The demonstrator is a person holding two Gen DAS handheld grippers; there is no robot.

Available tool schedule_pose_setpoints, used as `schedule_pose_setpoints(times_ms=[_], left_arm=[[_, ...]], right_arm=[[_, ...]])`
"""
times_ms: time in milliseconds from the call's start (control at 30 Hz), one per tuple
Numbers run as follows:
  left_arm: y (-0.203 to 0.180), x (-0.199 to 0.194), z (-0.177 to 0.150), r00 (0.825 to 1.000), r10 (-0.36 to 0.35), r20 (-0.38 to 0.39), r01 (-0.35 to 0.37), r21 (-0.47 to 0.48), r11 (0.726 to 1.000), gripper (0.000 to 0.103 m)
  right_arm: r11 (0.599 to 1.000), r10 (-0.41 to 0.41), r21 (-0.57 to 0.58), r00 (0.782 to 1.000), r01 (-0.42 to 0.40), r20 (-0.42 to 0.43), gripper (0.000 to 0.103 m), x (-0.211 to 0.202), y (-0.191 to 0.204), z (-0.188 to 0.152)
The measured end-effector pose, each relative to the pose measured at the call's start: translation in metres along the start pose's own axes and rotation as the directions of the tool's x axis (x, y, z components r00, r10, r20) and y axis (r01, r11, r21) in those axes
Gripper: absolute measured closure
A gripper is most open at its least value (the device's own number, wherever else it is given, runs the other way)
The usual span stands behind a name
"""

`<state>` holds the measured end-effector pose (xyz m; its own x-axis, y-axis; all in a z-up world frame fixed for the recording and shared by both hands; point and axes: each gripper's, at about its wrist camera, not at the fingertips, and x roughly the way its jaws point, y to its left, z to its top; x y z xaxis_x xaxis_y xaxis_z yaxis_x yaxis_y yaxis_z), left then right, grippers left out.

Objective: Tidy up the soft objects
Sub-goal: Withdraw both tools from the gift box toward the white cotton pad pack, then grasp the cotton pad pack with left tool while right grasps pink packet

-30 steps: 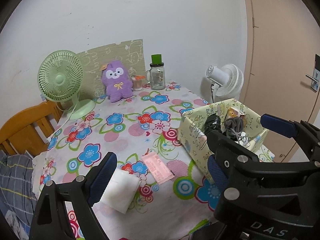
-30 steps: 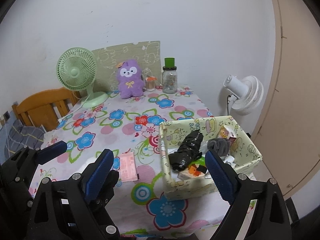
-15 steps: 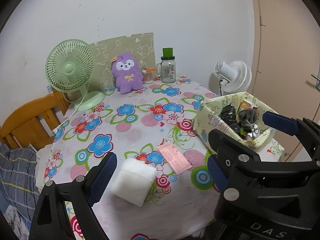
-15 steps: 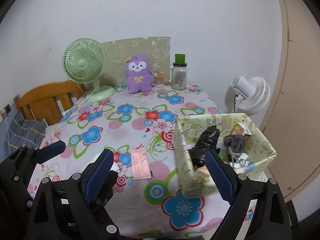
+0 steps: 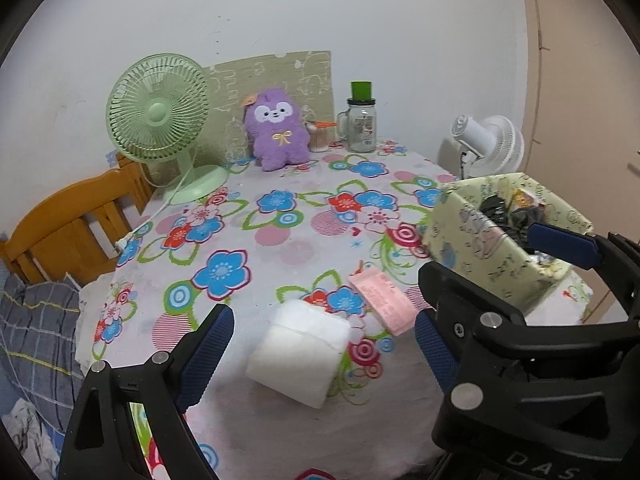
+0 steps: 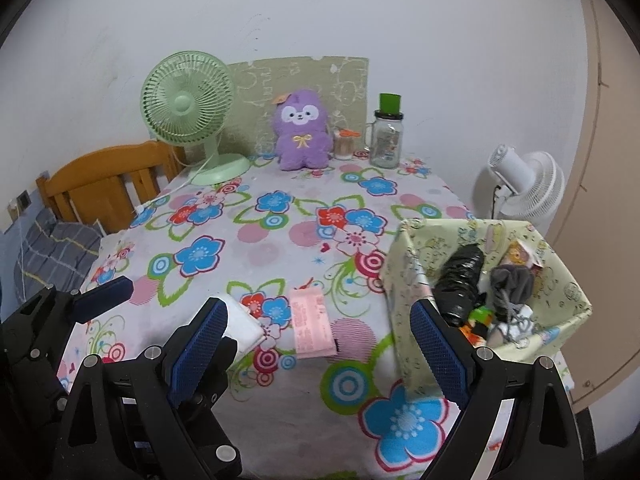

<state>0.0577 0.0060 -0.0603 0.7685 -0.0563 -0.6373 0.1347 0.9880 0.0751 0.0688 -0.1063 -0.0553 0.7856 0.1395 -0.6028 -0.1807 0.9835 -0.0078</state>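
Note:
A white soft pack (image 5: 298,350) (image 6: 240,326) lies near the front edge of the flowered tablecloth. Right of it is a flat pink packet (image 5: 382,298) (image 6: 312,326). My left gripper (image 5: 322,344) hovers open just before the white pack and holds nothing. My right gripper (image 6: 320,344) is open and empty, in line with the pink packet. A purple plush toy (image 5: 278,134) (image 6: 302,134) sits upright at the table's back. At the right, a pale green box (image 5: 492,240) (image 6: 404,280) holds a black bag (image 6: 460,280), a grey sock (image 6: 512,280) and small items.
At the back stand a green desk fan (image 5: 160,108), a glass jar with a green lid (image 5: 362,124) and a small cup (image 5: 320,138). A white fan (image 5: 488,144) stands beyond the right edge, with a wooden chair (image 5: 68,224) and plaid bedding (image 5: 36,332) at left.
Both grippers have swung leftward and pulled back a little. The white pack now sits centred between the left fingers, and the box has slid toward the right in both views.

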Motion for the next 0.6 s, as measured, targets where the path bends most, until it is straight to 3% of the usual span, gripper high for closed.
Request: schedule_pose_setpoints(times_ms=[600], left_arm=[[0.019, 0.044, -0.015, 0.995, 0.001, -0.103, -0.006, -0.050, 0.999, 0.010]], right_arm=[[0.998, 0.030, -0.047, 0.998, -0.032, -0.050, 0.009, 0.047, 0.016, -0.009]])
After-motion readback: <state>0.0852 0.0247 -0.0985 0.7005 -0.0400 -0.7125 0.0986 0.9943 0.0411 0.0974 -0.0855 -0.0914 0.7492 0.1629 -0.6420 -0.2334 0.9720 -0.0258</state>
